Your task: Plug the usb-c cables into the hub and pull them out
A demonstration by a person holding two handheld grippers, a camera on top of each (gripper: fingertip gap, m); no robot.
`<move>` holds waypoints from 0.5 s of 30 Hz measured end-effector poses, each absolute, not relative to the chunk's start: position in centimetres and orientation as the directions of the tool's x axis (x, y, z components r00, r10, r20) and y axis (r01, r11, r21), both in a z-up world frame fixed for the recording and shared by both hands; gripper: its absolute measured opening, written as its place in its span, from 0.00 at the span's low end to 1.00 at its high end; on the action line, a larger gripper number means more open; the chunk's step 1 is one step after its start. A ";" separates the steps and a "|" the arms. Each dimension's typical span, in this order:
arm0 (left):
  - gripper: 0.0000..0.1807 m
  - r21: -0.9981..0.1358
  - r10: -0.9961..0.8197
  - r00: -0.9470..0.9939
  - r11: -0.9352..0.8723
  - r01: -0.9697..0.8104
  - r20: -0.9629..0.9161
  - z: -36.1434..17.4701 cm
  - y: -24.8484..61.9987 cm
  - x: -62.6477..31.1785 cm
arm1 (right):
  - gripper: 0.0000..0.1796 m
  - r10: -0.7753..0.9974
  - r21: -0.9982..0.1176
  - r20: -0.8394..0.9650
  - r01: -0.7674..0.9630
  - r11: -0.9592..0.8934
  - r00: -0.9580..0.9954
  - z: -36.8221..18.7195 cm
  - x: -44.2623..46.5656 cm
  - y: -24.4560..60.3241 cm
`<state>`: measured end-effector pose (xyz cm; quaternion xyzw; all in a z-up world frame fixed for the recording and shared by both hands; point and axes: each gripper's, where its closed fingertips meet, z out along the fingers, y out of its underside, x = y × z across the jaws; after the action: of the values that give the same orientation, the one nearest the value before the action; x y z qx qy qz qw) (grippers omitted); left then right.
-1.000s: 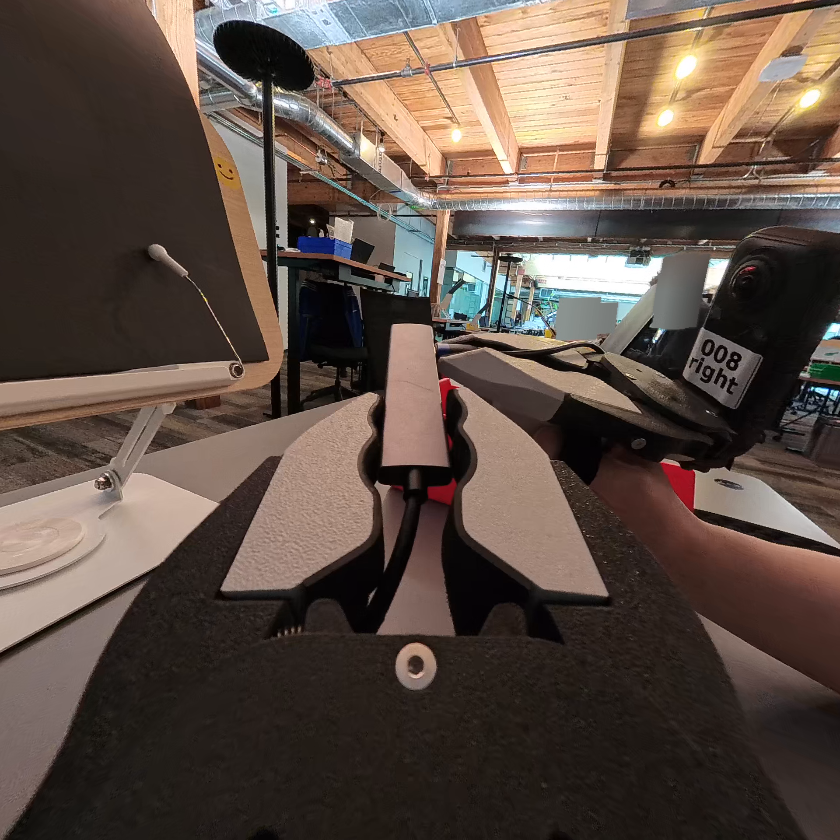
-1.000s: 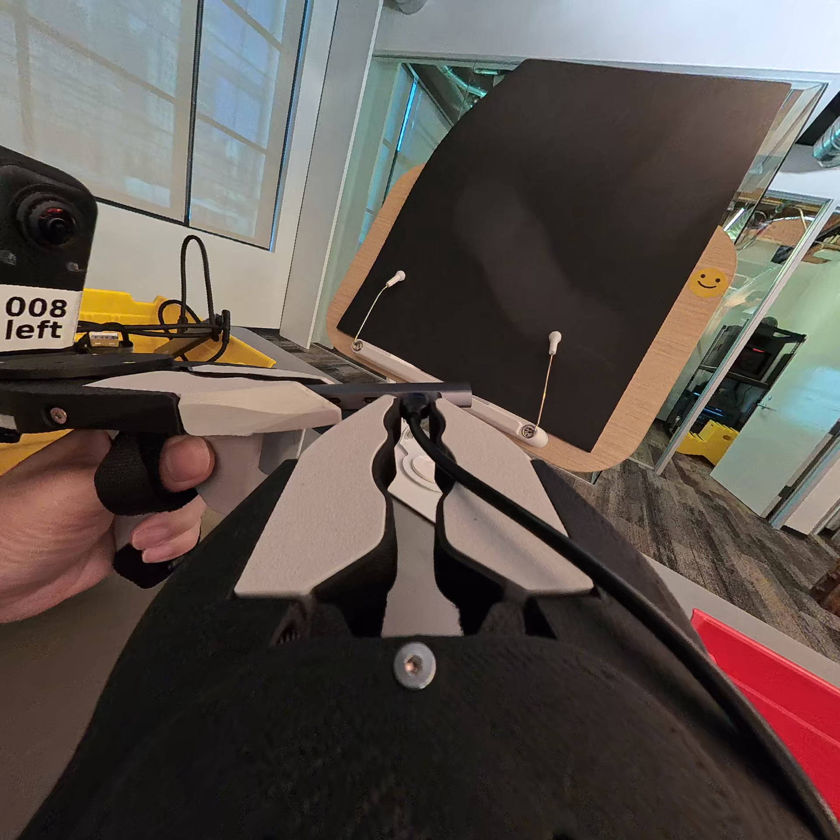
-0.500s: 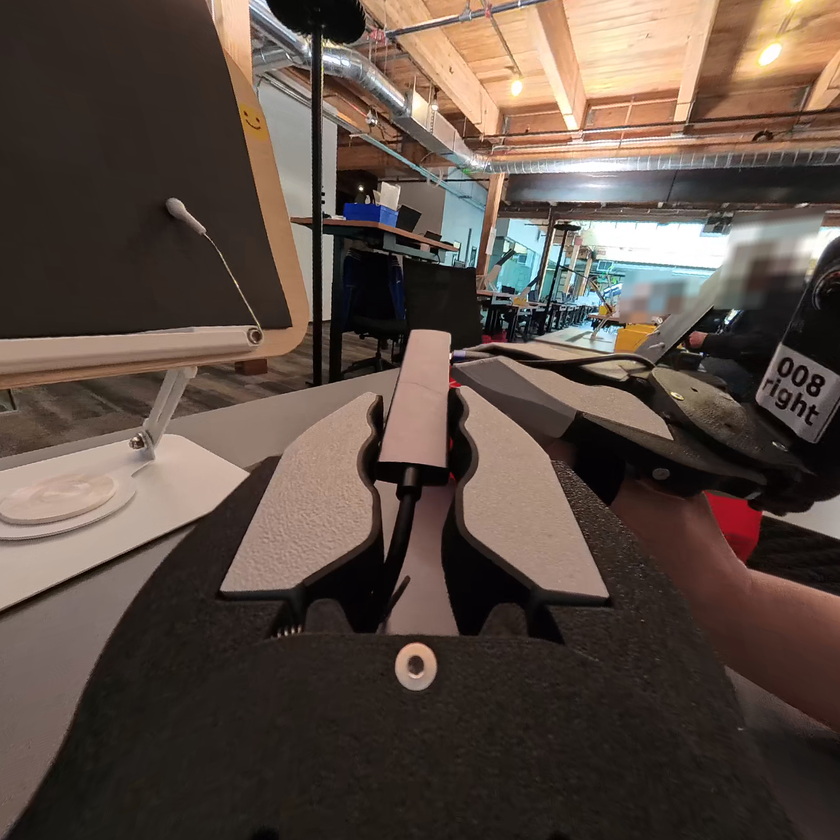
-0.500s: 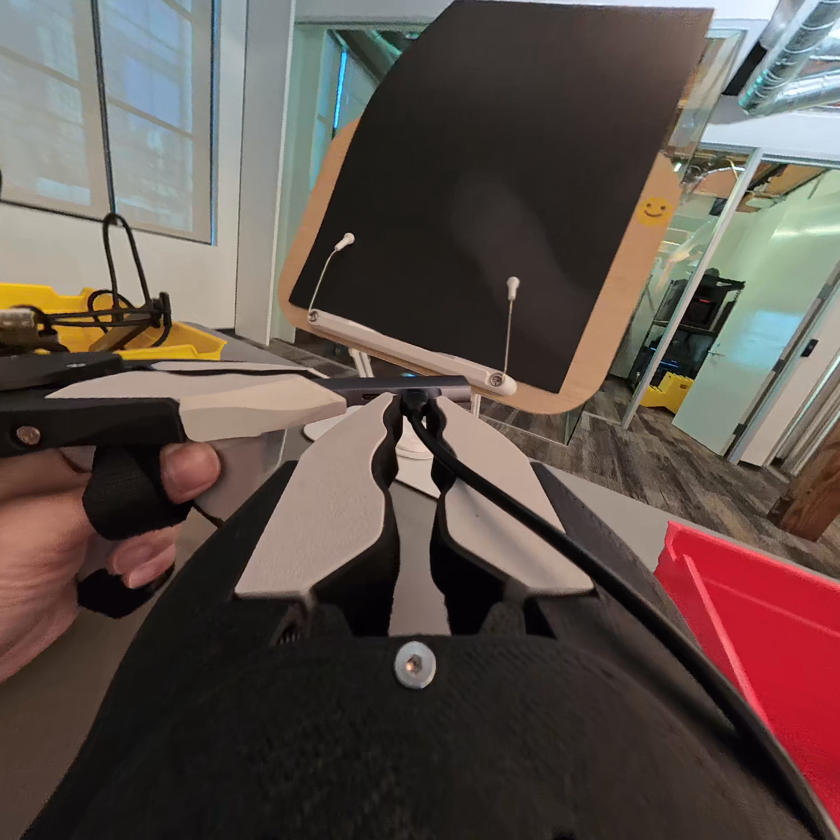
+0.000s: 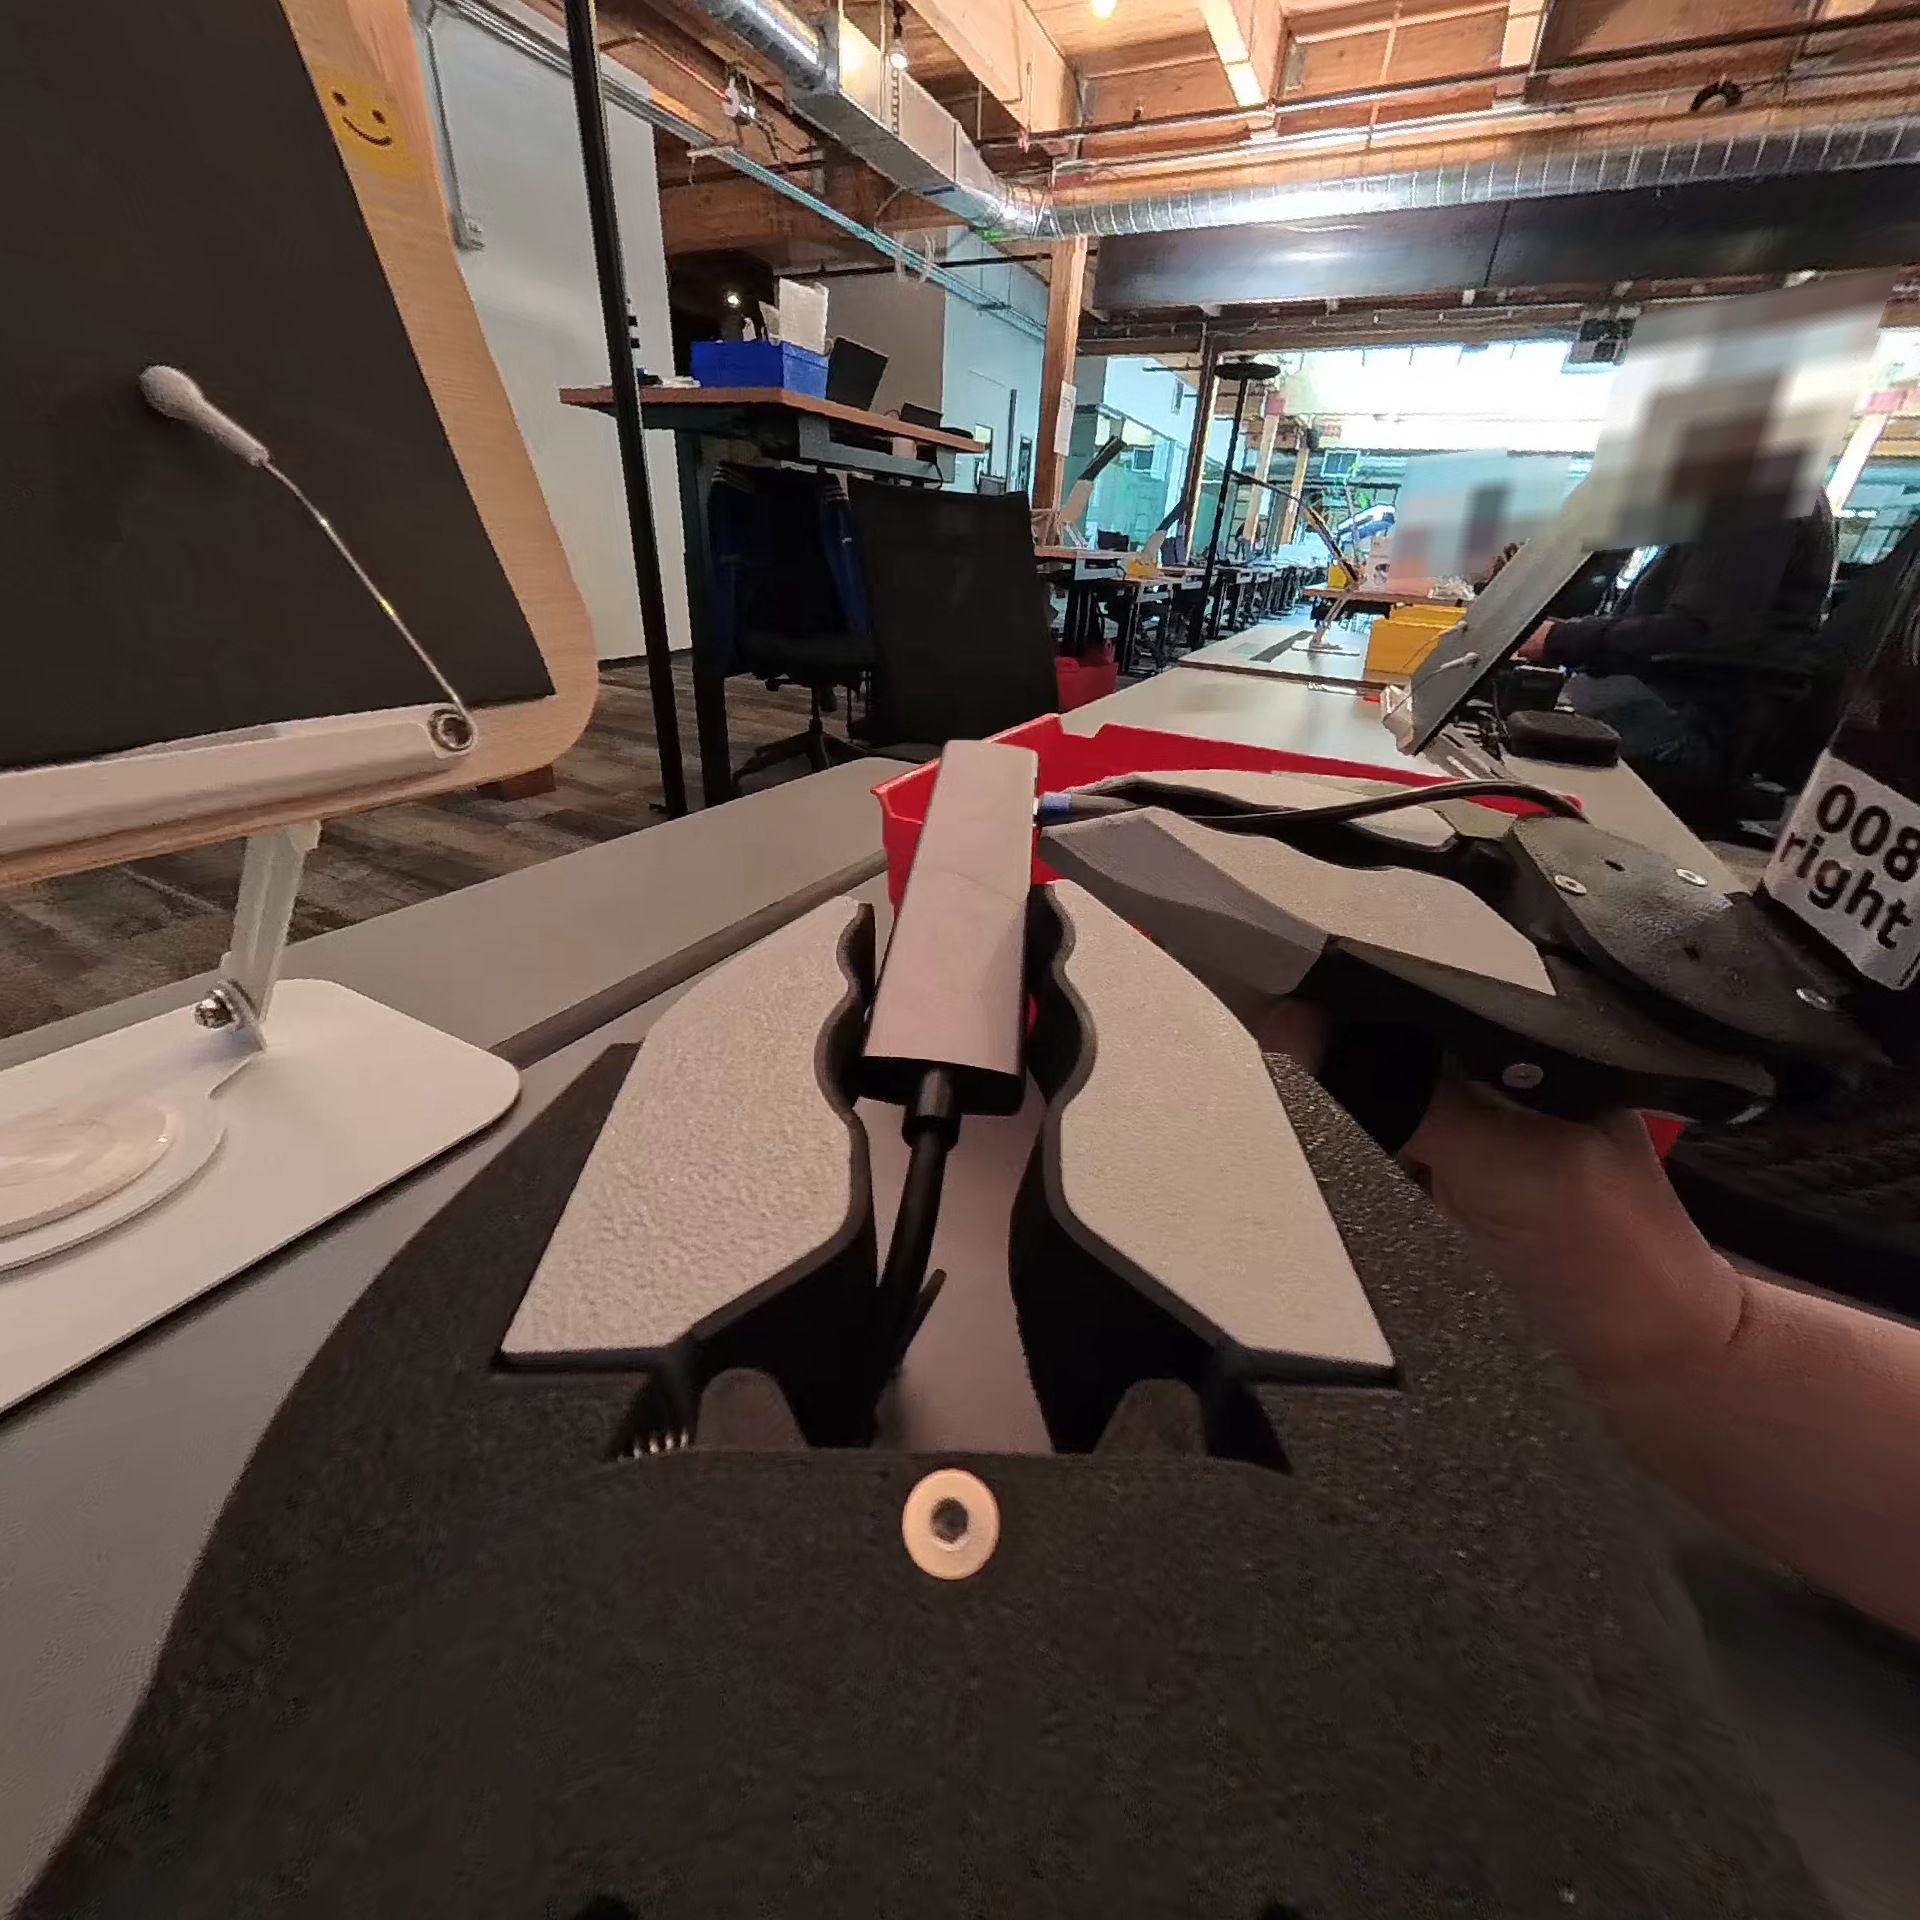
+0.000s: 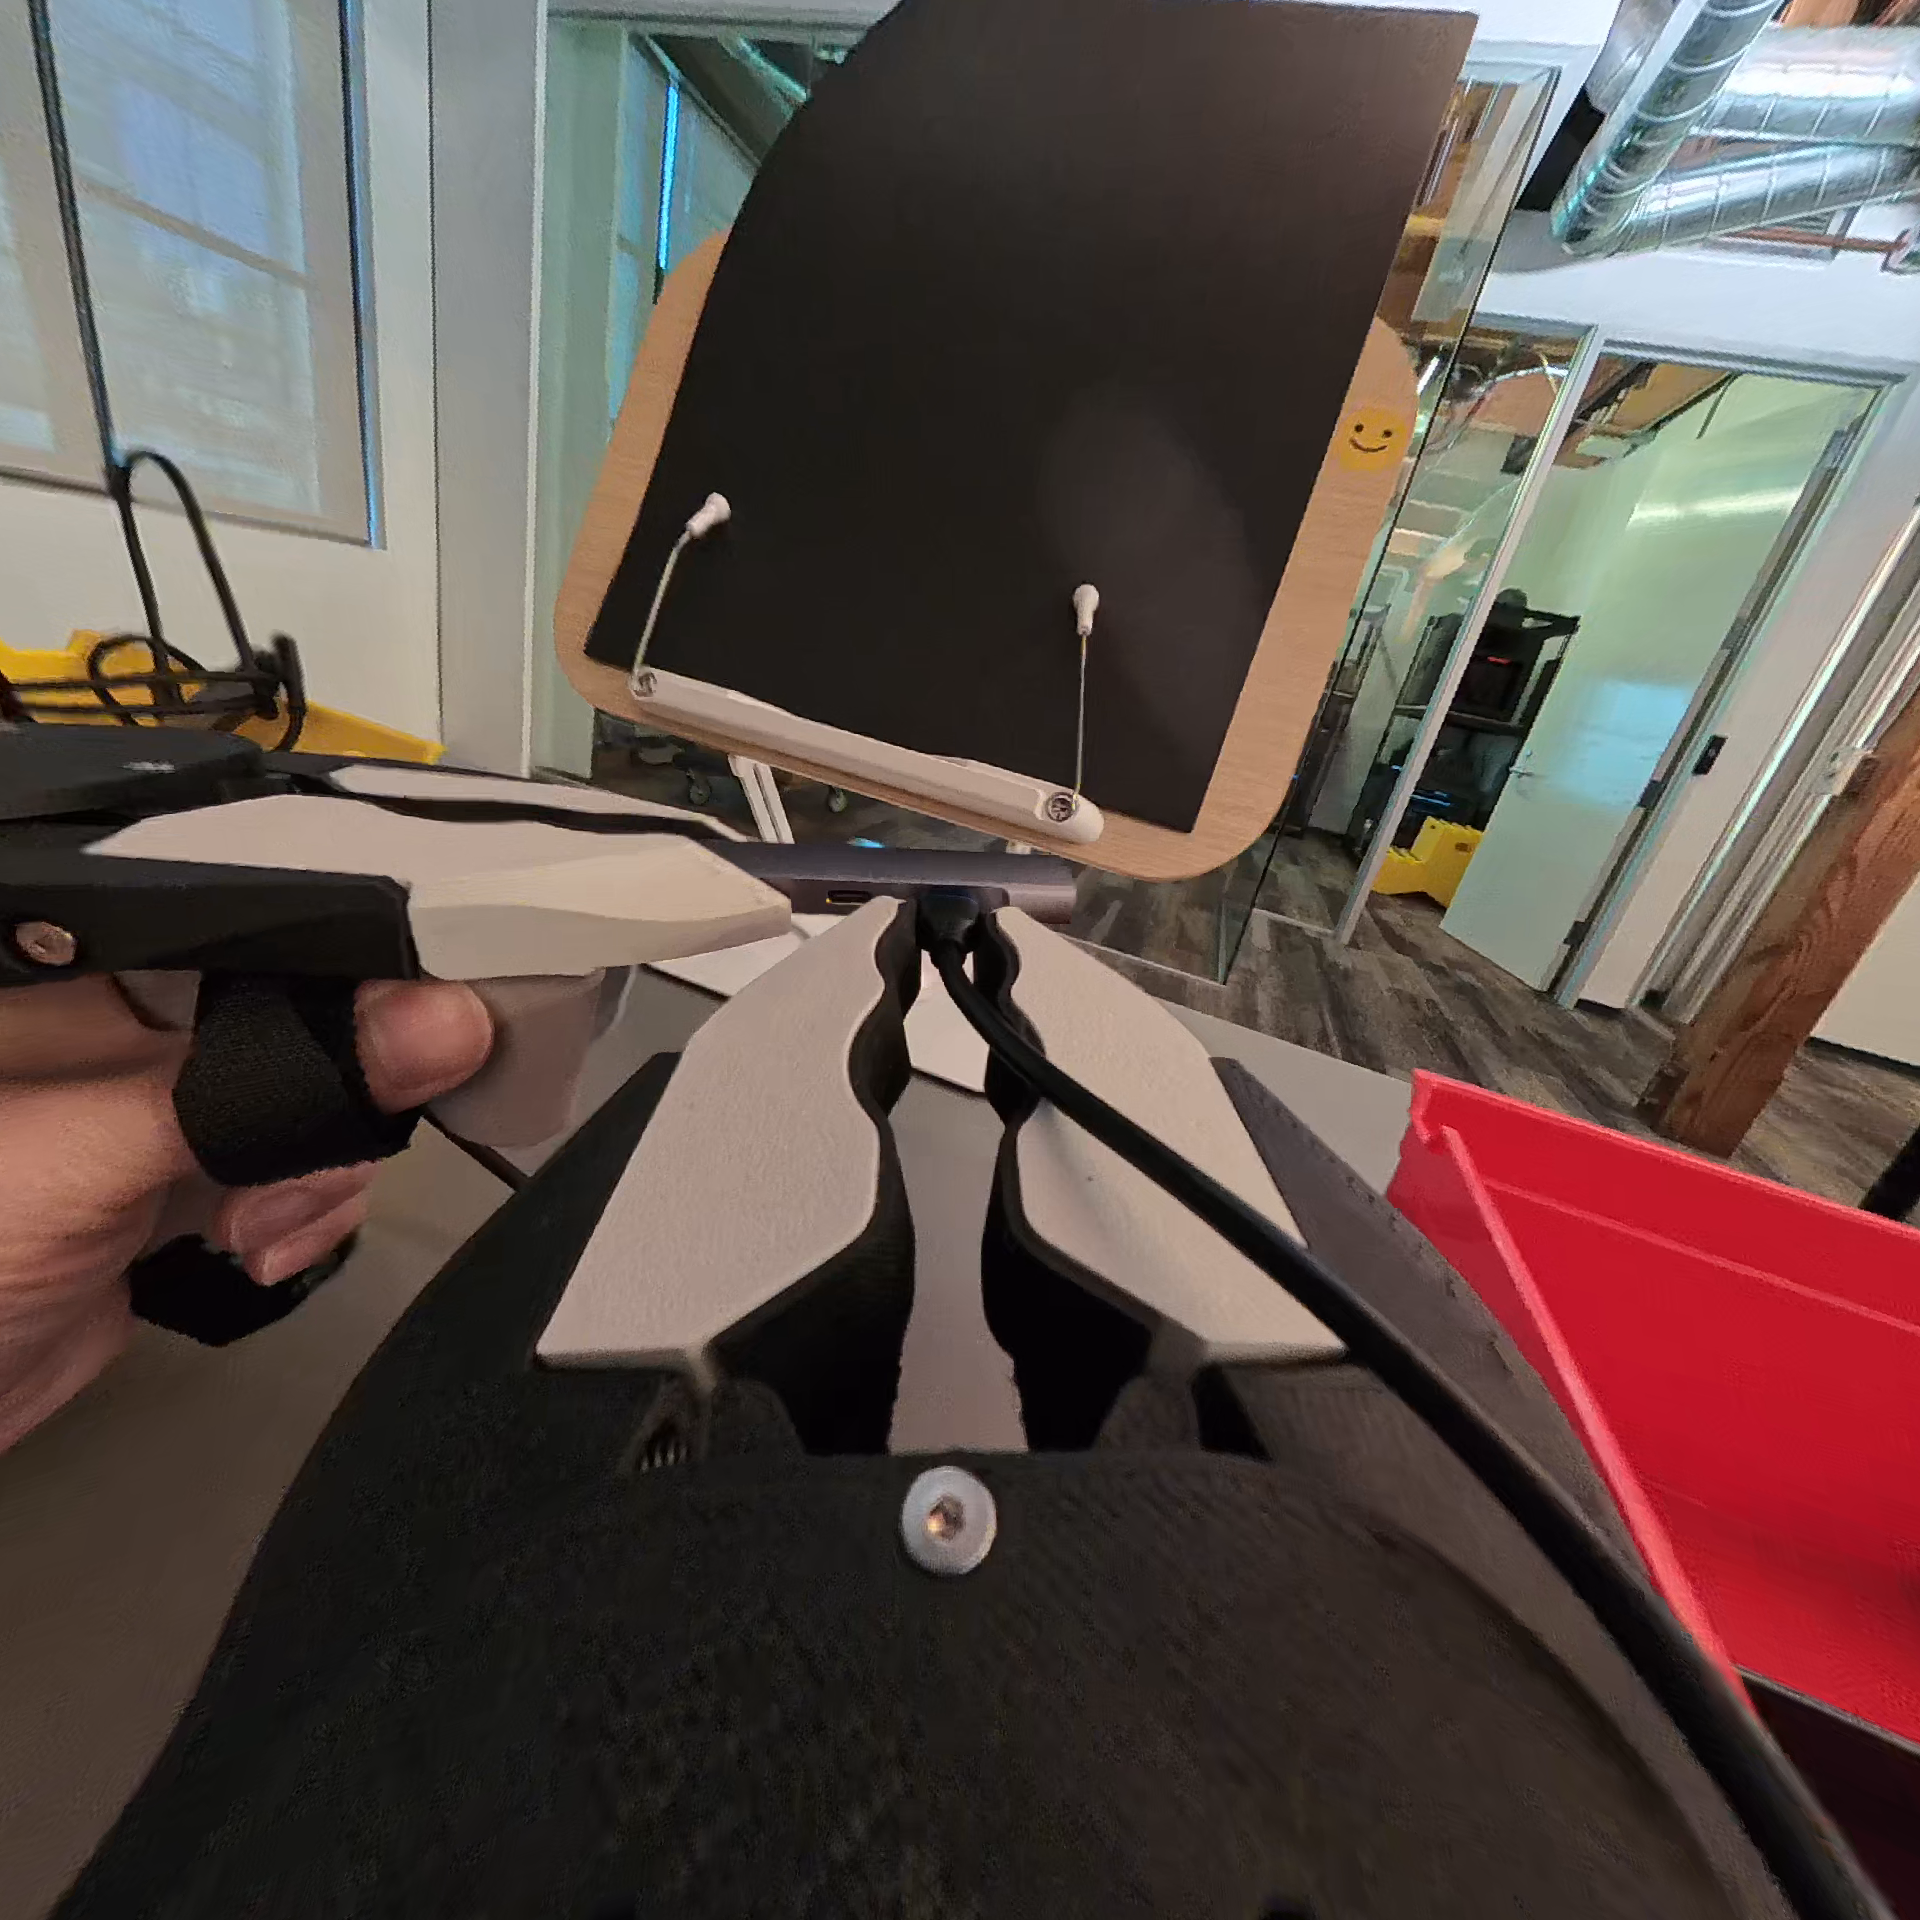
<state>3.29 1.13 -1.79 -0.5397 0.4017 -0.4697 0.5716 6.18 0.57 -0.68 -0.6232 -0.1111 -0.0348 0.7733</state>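
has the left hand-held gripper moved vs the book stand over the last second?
Yes. In the left wrist view the left hand-held gripper, shut on the hub, has tipped downward: the book stand sits higher in frame and the red bin shows.

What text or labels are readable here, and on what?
White label on the right gripper's camera: legible print, not quoting it.
Yellow smiley sticker on the wooden board: a face, no words.
Hub, cable: no writing visible.
Paper on the far post: too small to read.

we see an open-plan office: rows of long desks [image 5: 1262, 644], black swivel chairs [image 5: 951, 613], exposed wooden ceiling beams [image 5: 1013, 52], glass-walled rooms [image 6: 1683, 665].
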 end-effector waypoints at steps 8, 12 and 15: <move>0.15 -0.995 -0.969 0.243 -0.024 0.101 0.048 -1.3 0.4 3.1 | 0.06 0.074 -0.958 0.205 0.185 0.217 0.976 -0.3 6.0 -0.2; 0.15 -0.994 -0.975 0.220 -0.014 0.104 0.036 -1.1 -0.2 3.4 | 0.06 0.154 -0.964 0.152 0.111 0.243 0.976 -0.1 6.2 -0.9; 0.15 -0.993 -0.979 0.197 -0.025 0.113 0.047 -1.2 -0.5 3.8 | 0.06 0.178 -0.965 0.157 0.113 0.238 0.971 -0.3 6.5 -1.2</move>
<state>3.76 -0.51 -1.23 -0.5282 0.4100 -0.4831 0.5653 6.53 -1.21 -0.29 -0.6170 -0.1176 0.0209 0.7778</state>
